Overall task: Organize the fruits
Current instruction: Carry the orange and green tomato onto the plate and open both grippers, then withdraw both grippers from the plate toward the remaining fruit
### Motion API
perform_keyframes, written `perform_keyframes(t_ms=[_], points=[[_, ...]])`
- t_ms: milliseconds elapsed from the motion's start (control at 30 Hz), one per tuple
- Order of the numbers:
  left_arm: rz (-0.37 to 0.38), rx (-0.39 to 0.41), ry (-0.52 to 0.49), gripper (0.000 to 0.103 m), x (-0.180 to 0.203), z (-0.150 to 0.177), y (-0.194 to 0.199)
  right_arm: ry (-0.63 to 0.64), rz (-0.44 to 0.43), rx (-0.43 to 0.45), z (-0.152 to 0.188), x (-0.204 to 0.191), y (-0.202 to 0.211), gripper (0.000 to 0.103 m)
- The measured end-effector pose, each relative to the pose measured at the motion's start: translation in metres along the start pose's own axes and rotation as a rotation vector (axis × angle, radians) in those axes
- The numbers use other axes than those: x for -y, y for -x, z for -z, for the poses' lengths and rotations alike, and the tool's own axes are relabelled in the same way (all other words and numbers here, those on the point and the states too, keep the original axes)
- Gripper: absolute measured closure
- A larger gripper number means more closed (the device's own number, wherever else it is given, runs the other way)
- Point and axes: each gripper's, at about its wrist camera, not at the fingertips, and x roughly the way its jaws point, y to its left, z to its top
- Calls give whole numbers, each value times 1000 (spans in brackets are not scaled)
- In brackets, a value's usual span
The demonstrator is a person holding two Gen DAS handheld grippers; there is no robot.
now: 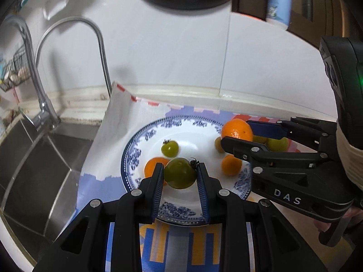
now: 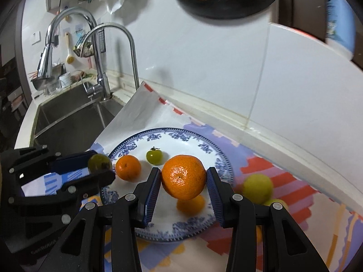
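We have two fruits in hand over the plate (image 2: pixel 223 158). The green tomato (image 1: pixel 180 173) sits clamped between the fingers of the left gripper (image 1: pixel 180 174), low over the near left part of the plate, and the big orange (image 2: pixel 183 176) is pinched by the right gripper (image 2: pixel 183 179) above the plate's middle, with its shadow on the white below, so we judge it is held clear of the surface.

On the plate already lie a small green tomato (image 2: pixel 154 157), an orange (image 2: pixel 128 167) beside it and another small orange (image 2: pixel 190 205) under the held one. More yellow-green fruit (image 2: pixel 257 188) waits off the plate on the patterned cloth (image 2: pixel 295 181) that covers the counter; the view there is blurred, so we cannot count it surely.

To do this step well, we should lower each fruit until it touches the plate before easing the fingers apart, since round fruit will roll. We would set the big orange into the bare patch towards the far right, not onto the small one beneath it. The tomato wants a light grip; its skin may split. The two grippers are close, so we should move one at a time. The sink (image 2: pixel 74 117) lies just left of the cloth, a poor place for a runaway.
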Motion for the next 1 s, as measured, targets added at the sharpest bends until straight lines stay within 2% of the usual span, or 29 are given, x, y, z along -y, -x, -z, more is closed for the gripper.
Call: perform_keyframes(t_ms=[233, 400, 733, 1000], points=[[19, -78, 40, 74, -5, 5, -30, 14, -22, -66, 2, -2, -33, 61], [19, -102, 42, 74, -7, 7, -40, 11, -35, -94, 4, -1, -46, 61], [13, -105, 53, 72, -11, 6, -45, 1, -41, -110, 6, 0, -54, 60], [-8, -81, 72, 66, -14, 6, -27, -1, -10, -60, 4, 1, -32, 57]])
